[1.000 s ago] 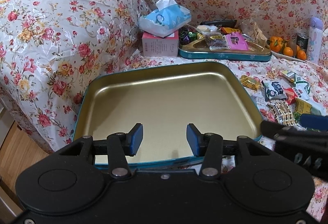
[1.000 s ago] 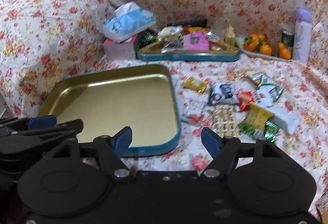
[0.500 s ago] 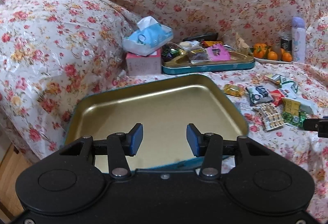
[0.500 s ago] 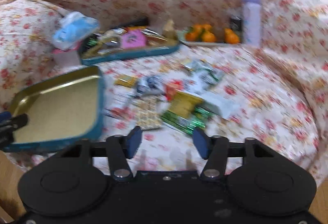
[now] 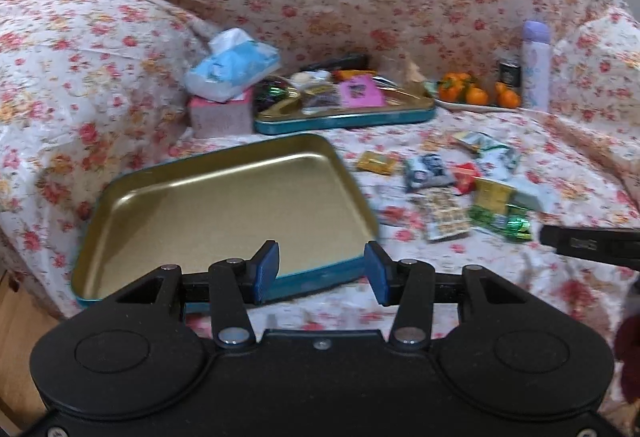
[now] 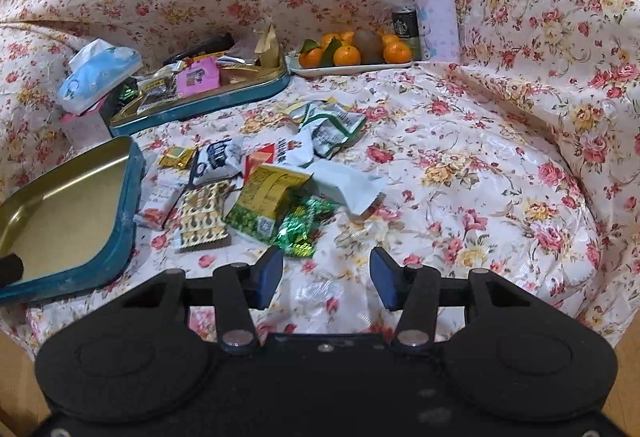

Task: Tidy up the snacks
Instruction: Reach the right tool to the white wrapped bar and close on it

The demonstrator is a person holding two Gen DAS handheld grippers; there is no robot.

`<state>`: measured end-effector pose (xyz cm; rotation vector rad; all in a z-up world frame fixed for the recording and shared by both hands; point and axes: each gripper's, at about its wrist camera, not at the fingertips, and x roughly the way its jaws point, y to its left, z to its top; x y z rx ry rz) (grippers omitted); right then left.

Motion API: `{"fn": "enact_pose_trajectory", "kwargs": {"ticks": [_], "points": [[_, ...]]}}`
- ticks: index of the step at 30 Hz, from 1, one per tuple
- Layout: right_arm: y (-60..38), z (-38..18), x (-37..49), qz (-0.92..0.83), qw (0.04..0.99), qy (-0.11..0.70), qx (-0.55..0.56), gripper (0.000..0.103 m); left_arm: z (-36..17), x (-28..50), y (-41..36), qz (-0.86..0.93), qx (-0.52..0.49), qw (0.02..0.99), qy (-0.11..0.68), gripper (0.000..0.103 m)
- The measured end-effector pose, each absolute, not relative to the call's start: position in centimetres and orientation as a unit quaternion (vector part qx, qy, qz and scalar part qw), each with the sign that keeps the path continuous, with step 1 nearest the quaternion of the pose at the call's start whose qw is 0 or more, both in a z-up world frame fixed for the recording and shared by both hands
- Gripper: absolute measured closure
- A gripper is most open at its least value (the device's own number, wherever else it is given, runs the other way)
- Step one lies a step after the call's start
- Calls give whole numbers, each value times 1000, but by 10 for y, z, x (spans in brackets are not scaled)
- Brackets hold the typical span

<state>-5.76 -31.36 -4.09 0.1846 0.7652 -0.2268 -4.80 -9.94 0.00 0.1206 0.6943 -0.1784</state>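
text: Starbucks logo | on: dark can [image 6: 405, 22] beside lilac bottle [image 6: 435, 6] | other wrappers: unreadable

loose snack packets [image 6: 256, 189] beside empty gold tray [image 6: 60, 205]

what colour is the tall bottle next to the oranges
Pale purple bottle with a darker purple cap; clearest in the right wrist view.

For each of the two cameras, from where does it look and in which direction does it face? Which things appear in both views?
Left wrist view: sits on the left hand-held gripper, facing forward and down at the empty gold tin; its open blue pads show, and the other gripper's tip at right.
Right wrist view: sits on the right hand-held gripper, facing forward and down at the loose snack packets; its open, empty blue pads show.
Shared: gold tin, snack packets, filled tin, tissue pack, oranges, purple bottle.
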Motion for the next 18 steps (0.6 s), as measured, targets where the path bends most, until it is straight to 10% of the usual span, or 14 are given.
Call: {"fn": "enact_pose_trajectory", "kwargs": {"ticks": [18], "points": [[-357, -35, -1, -26, 932, 360, 21, 52, -24, -16, -186, -134, 74, 905, 397, 49]]}}
